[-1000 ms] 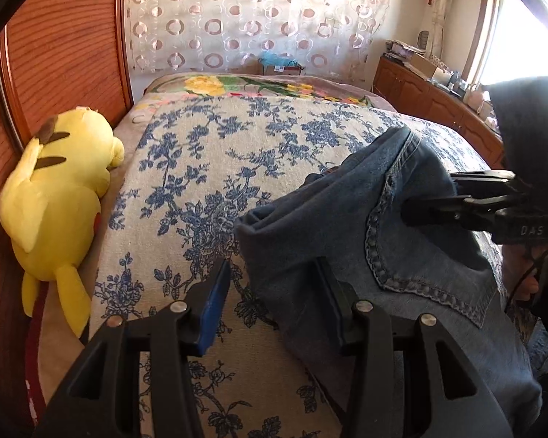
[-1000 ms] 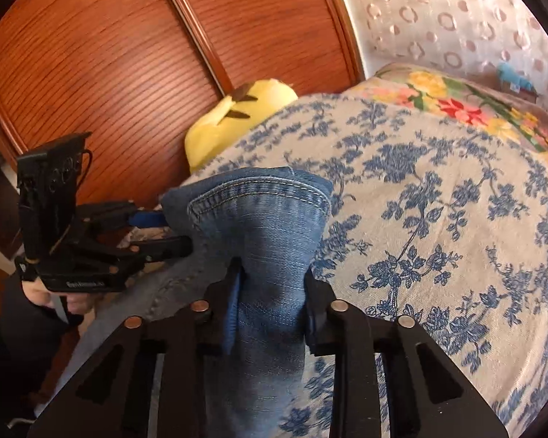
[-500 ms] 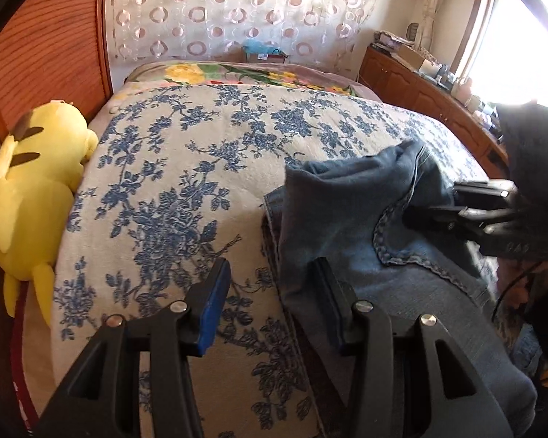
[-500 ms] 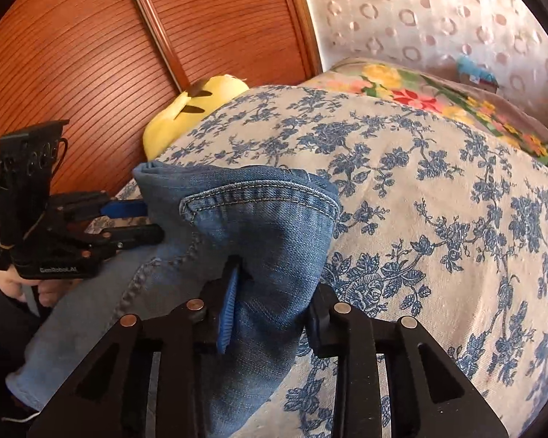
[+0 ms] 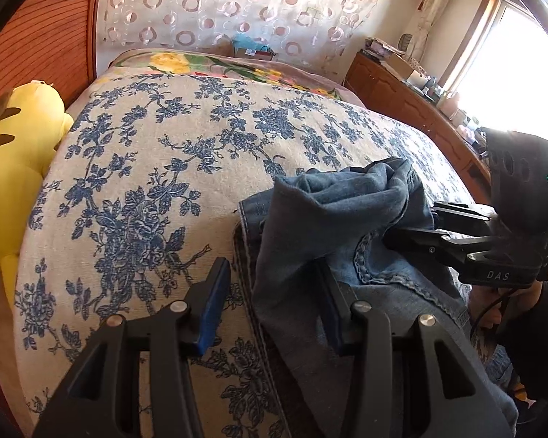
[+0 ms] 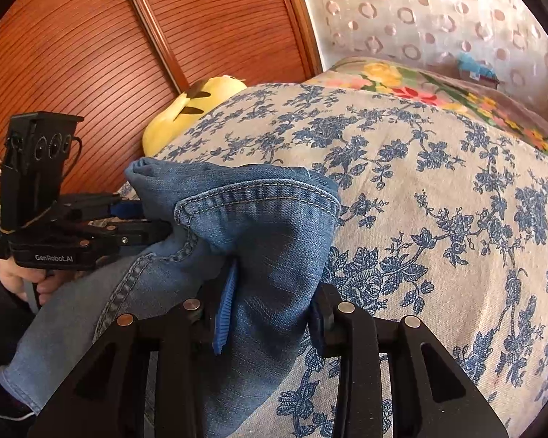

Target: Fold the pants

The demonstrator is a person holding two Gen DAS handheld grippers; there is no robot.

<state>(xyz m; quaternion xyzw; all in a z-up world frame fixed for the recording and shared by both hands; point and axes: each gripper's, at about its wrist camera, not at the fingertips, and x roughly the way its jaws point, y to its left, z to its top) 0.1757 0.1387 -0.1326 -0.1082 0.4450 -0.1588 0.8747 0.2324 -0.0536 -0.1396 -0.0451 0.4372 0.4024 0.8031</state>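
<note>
Jeans (image 6: 259,226) bunched on floral bedspread (image 5: 157,168). Right gripper (image 6: 270,314) jaws easing apart, denim between, grip uncertain. Left gripper (image 5: 274,303) closing slightly, gaping, denim against one pad.

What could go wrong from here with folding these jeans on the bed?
1. The right gripper has just been opening its jaws with the jeans between them; the bunched hem could flop down crooked rather than flat.
2. The left gripper is open, one pad clear of the denim, so that corner may slip sideways.
3. Part of the jeans seems to trail off the bedspread edge; its weight might drag the fold back.
</note>
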